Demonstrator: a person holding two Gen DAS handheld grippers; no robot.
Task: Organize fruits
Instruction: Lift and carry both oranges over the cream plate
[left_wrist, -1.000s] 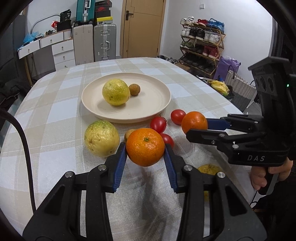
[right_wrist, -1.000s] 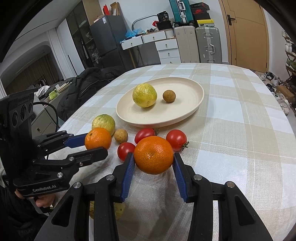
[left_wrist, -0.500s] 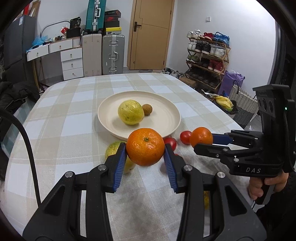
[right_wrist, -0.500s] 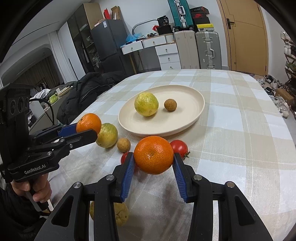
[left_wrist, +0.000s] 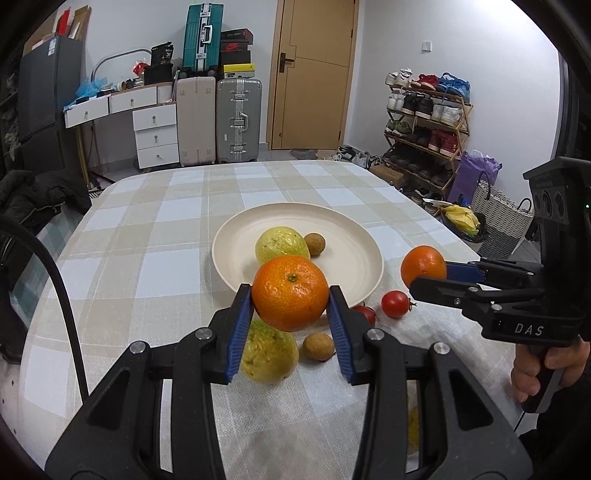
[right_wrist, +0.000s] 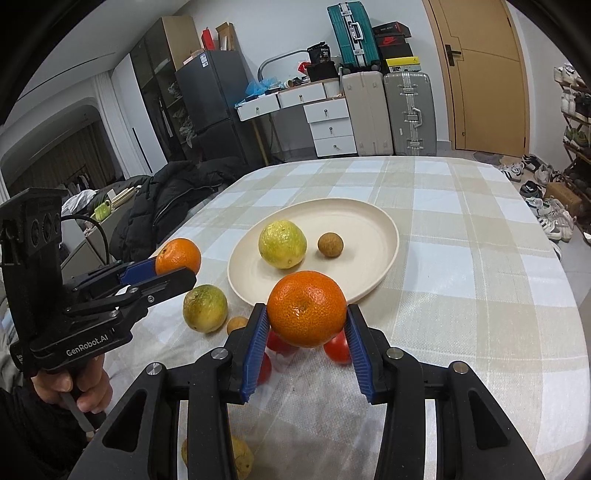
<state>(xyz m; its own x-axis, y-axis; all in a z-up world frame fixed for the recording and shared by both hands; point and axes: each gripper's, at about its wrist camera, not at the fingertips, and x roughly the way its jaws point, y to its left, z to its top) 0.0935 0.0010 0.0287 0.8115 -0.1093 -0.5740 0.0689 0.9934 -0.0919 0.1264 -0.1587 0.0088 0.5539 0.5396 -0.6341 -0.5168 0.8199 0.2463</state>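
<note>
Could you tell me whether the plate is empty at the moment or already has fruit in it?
Not empty: the plate holds a yellow-green citrus and a small brown fruit.
</note>
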